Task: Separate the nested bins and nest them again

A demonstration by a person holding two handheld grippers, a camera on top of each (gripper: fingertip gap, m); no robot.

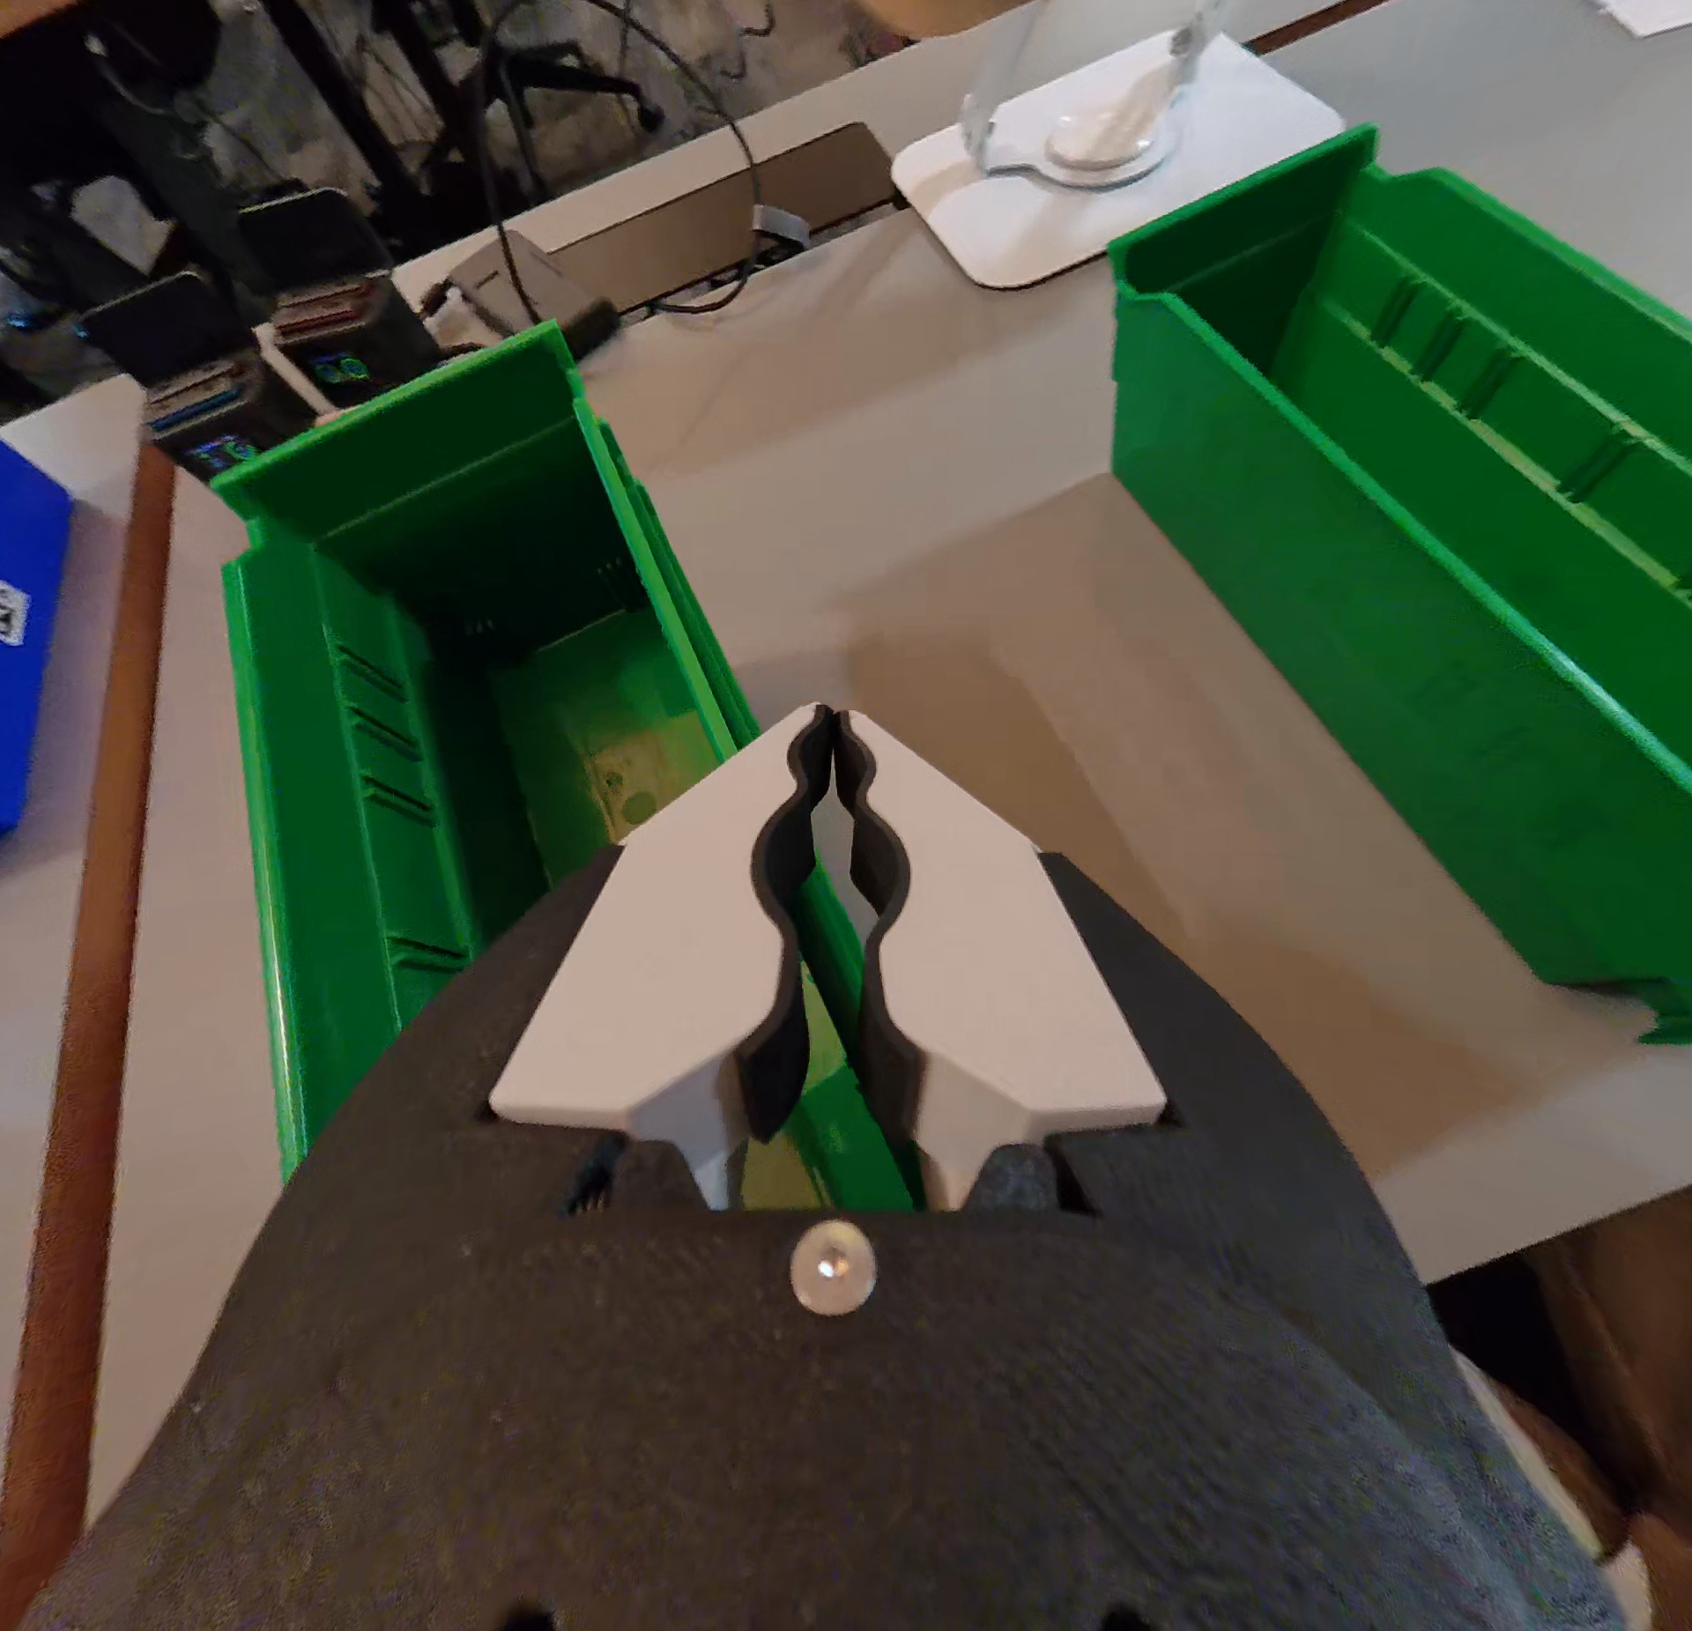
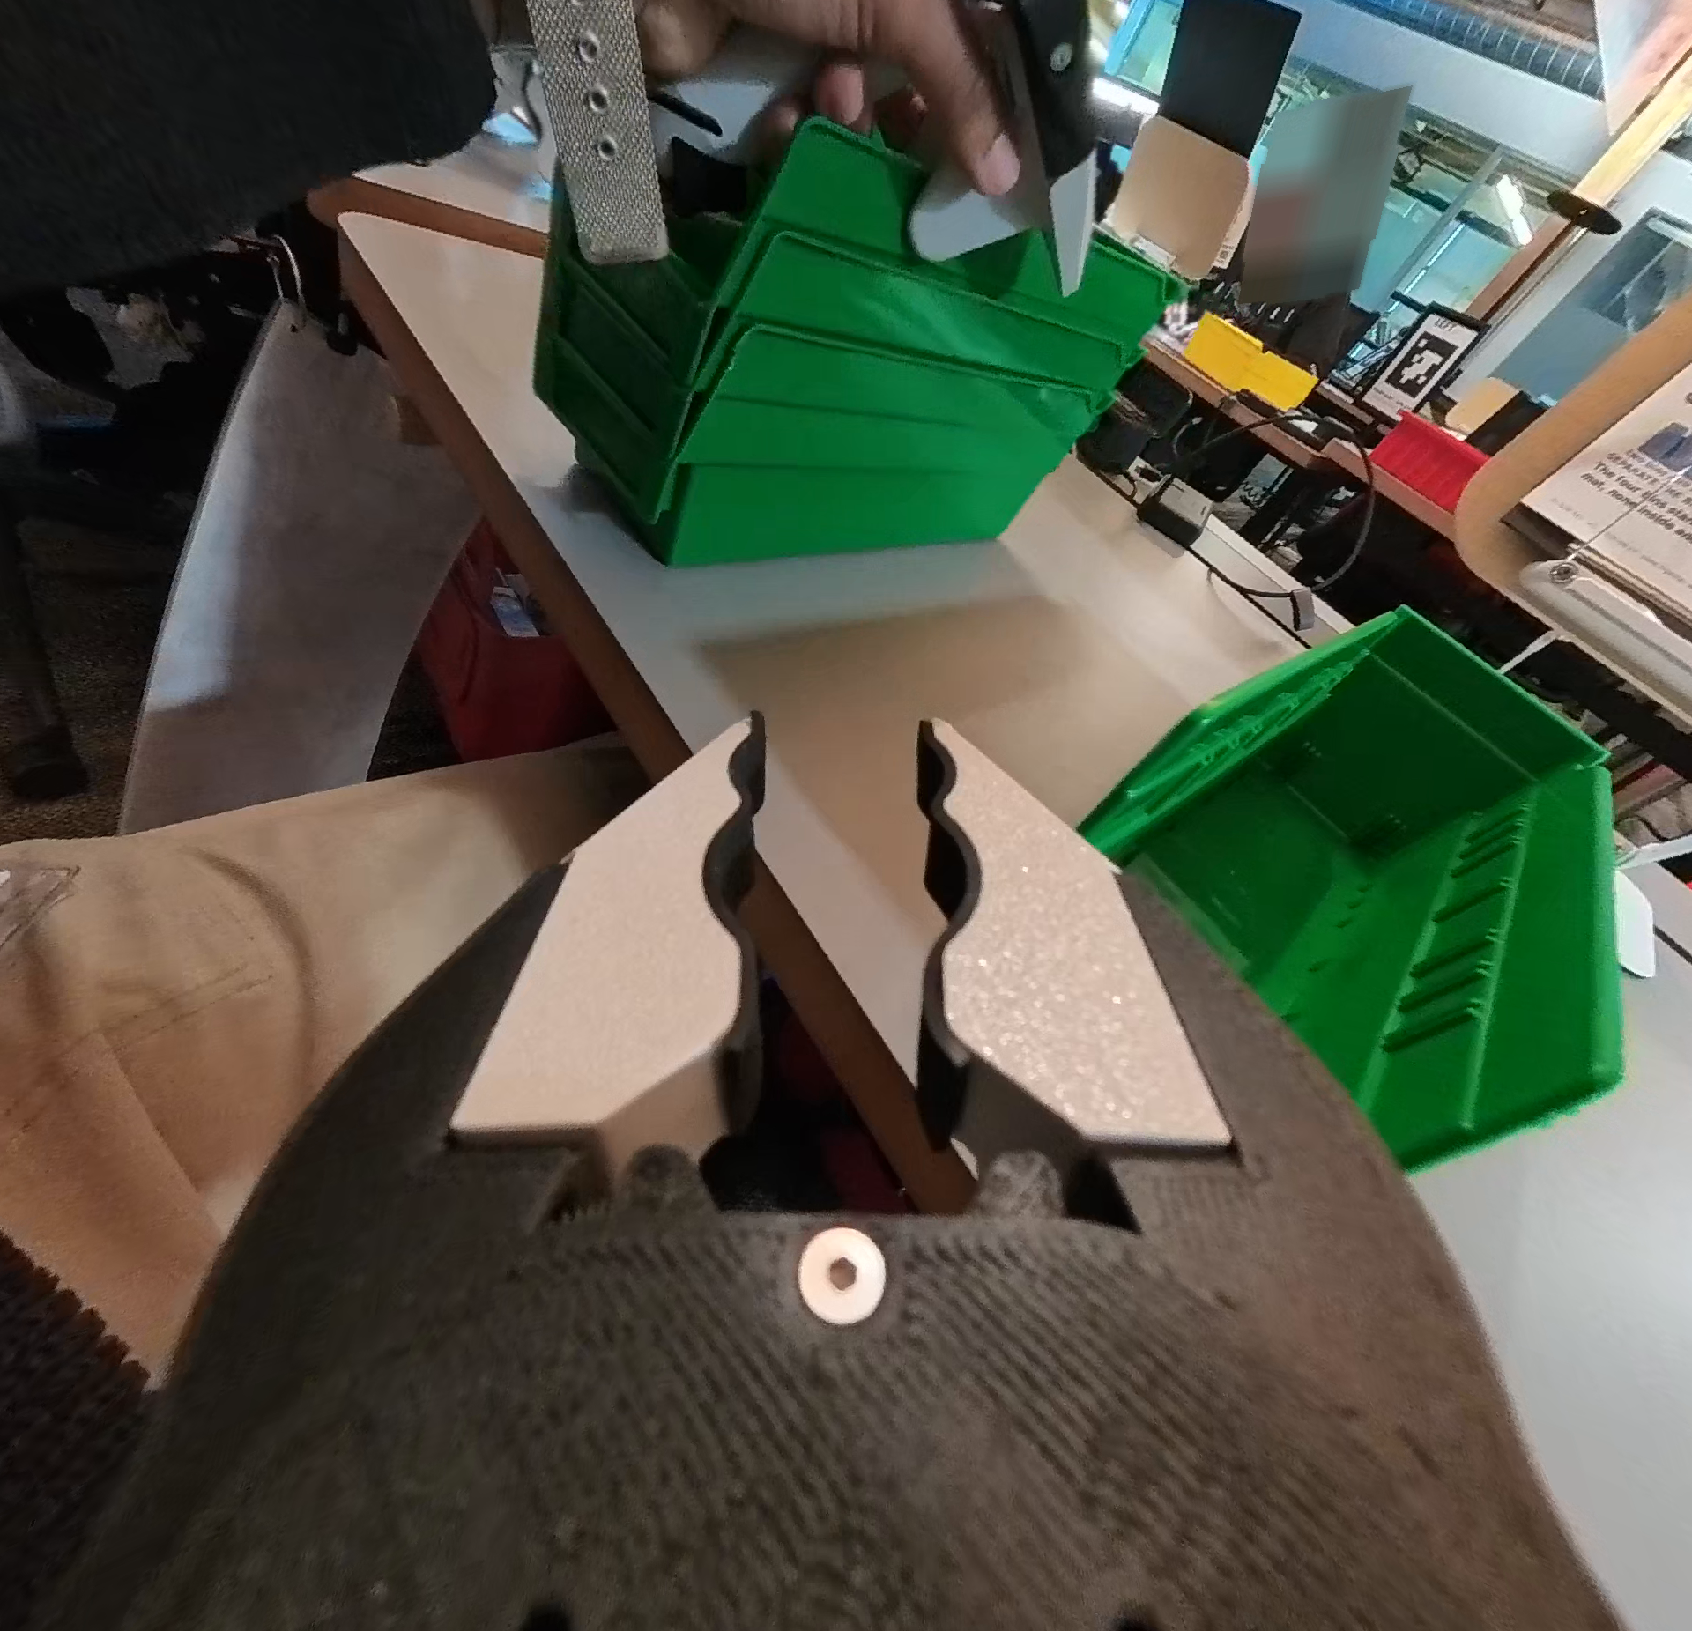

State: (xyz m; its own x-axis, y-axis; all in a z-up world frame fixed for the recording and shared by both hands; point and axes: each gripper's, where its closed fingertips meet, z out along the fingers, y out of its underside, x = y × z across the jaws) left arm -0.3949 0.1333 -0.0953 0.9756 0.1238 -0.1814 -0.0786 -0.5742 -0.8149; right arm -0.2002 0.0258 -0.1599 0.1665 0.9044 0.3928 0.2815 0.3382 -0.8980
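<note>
A stack of nested green bins [image 2: 851,488] stands near the table's left edge. In the left wrist view I look down into the stack's top bin [image 1: 439,672]. My left gripper [image 1: 835,722] is shut on that bin's right side wall, which runs between the pads. From the right wrist view, the left gripper [image 2: 1016,232] and a hand sit on top of the stack, and the top bin is tilted up from the ones below. One separate green bin [image 1: 1373,598] lies on the table to the right, also in the right wrist view [image 2: 1392,910]. My right gripper [image 2: 838,745] is open and empty above the table's front edge.
A white monitor stand base [image 1: 1090,186] and cables lie behind the bins. A blue bin [image 1: 27,635] is at far left. Dark charger units [image 1: 275,369] sit behind the stack. The brown table edge [image 2: 568,571] runs past a person's beige trouser leg [image 2: 229,992]. A grey mat [image 1: 1053,717] lies between the bins.
</note>
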